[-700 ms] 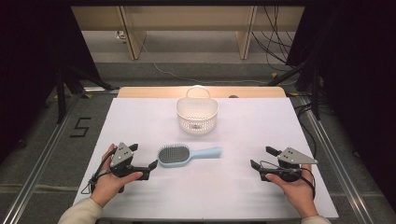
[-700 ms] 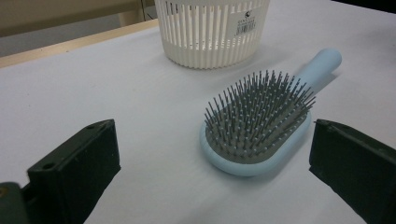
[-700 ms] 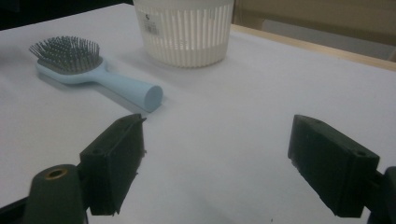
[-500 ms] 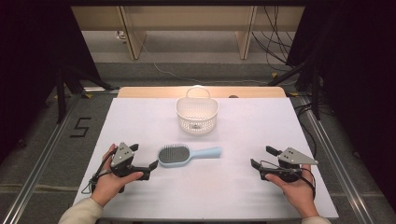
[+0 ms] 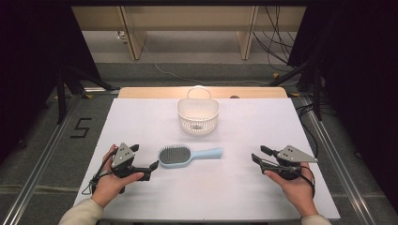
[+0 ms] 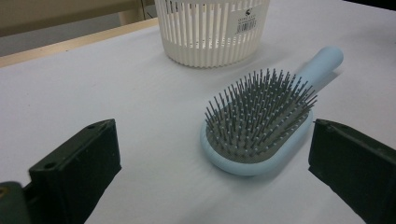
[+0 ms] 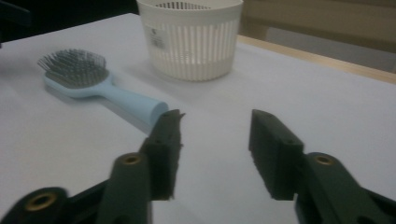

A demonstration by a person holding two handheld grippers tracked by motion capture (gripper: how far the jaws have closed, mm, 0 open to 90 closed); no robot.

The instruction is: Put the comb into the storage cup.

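High view: we see the hairbrush (image 5: 187,155) lying bristles-up near the middle of the worktop (image 5: 244,187), a little toward the near edge, handle pointing at the right edge. The white basket (image 5: 198,115) stands upright behind it, toward the far edge, apart from the brush. The left claw (image 5: 143,164) sits near the near-left corner, its tip just beside the brush head but not touching. The right claw (image 5: 259,155) rests toward the near-right corner, well apart from the handle.

Left gripper view: the left claw (image 6: 212,186) is spread wide with nothing between the jaws. The brush (image 6: 261,123) head lies just ahead, nearer the right jaw. The basket (image 6: 212,30) is behind.

Right gripper view: the right claw (image 7: 215,154) stands partly open and empty. The brush handle end (image 7: 140,106) lies ahead and left of the jaws.

Risks, as we judge them: the brush head sits off-centre in the left claw's line, so a straight advance may nudge the head and spin the brush. Closing across the bristles would give a springy, slipping hold. The rounded handle may roll out of a shallow pinch. A tilted carry could knock the light basket over.
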